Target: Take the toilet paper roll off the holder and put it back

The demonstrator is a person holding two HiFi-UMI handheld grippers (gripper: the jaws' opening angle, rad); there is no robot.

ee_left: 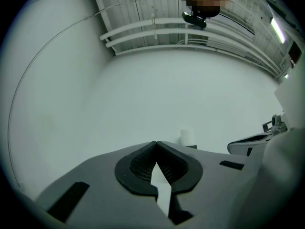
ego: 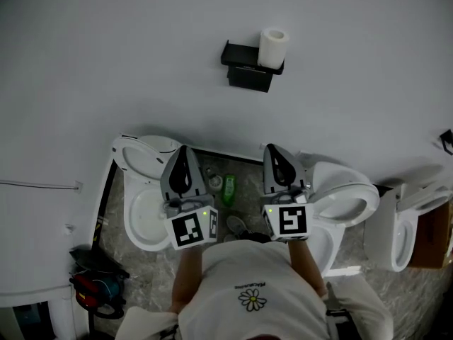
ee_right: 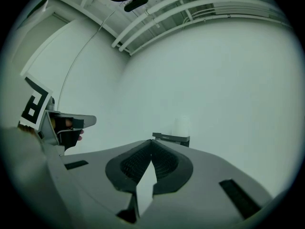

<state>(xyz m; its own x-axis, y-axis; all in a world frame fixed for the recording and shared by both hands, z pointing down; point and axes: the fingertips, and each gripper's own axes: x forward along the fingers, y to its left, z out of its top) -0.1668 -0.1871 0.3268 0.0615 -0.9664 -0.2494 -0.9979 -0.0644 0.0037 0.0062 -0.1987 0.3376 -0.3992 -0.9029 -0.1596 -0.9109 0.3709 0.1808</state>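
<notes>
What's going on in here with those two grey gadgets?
A person is holding a grey two-jaw tool in each hand, aimed at a pale wall. The left gripper and right gripper are both shut and empty. The white toilet paper roll stands on its black wall holder, well clear of both grippers and not yet touched.

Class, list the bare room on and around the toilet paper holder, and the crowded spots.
Free: on the holder, left of the roll; bare wall all round it. Crowded: floor between the toilets, by the green bottle.
</notes>
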